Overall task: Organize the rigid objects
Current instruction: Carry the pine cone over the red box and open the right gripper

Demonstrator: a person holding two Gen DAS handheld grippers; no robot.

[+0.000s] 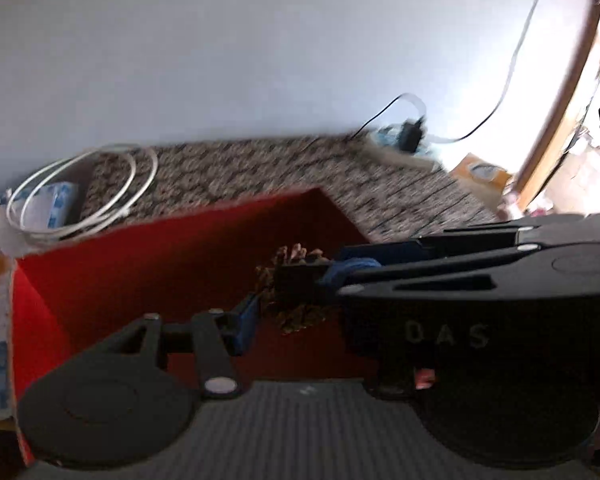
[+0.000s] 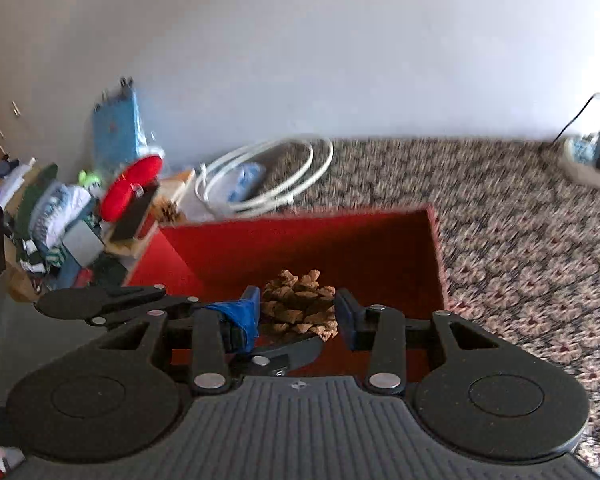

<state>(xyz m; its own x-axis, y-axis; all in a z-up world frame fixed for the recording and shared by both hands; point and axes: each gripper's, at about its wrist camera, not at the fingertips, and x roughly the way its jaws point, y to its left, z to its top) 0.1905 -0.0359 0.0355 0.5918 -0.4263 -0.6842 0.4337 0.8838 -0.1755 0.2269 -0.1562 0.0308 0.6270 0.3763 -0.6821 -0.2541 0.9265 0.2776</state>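
pine cone [image 2: 299, 305] | brown, scaly, scales open | over open red box [image 2: 300, 236]

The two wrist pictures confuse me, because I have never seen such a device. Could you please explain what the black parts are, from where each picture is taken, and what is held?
There is no robot here. A person holds a two-finger gripper in each hand, and each gripper carries a wide-angle camera that looks along its fingers. The black parts at the bottom of each picture are that gripper's own body.

In the right wrist picture, the right gripper has its blue pads on both sides of a pine cone, over an open red box. The box stands on patterned carpet, with a white cable coil behind it.

In the left wrist picture, the left gripper is near the same cone. The right gripper hides one of its fingers.
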